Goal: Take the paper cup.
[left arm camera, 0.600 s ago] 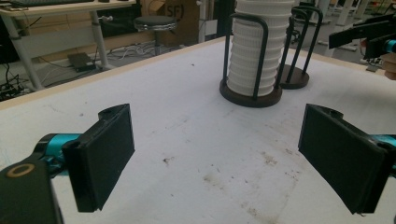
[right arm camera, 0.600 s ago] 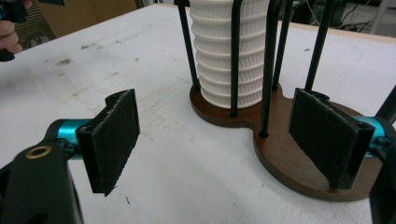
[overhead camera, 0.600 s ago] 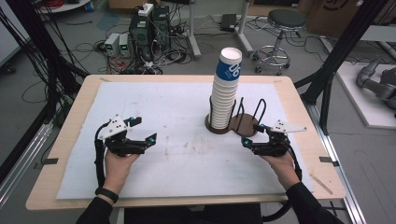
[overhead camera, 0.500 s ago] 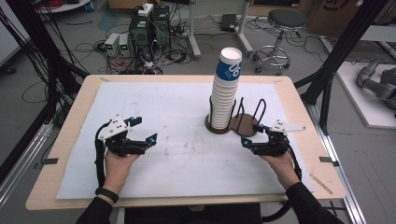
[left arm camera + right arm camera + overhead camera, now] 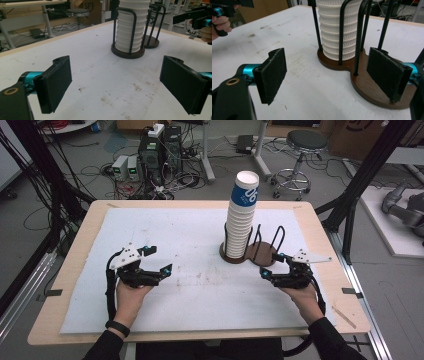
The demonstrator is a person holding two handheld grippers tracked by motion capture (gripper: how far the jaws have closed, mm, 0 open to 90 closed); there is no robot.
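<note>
A tall stack of white ribbed paper cups [image 5: 241, 217], the top one with a blue band, stands in the left ring of a dark wooden holder [image 5: 260, 253] with black wire loops [image 5: 276, 236]. The holder's right ring holds nothing. My left gripper [image 5: 155, 259] hovers open over the white mat at the left, well away from the stack [image 5: 130, 27]. At the right, my right gripper [image 5: 270, 266] is open just in front of the holder's base [image 5: 372, 86], with the cups [image 5: 336, 30] between and beyond its jaws. Neither holds anything.
The white mat [image 5: 190, 245] covers most of the wooden table [image 5: 65, 275] and carries faint stains. Beyond the far edge are a stool [image 5: 302, 142], computer boxes and cables [image 5: 150, 155] on the floor. Black frame posts [image 5: 360, 185] flank the table.
</note>
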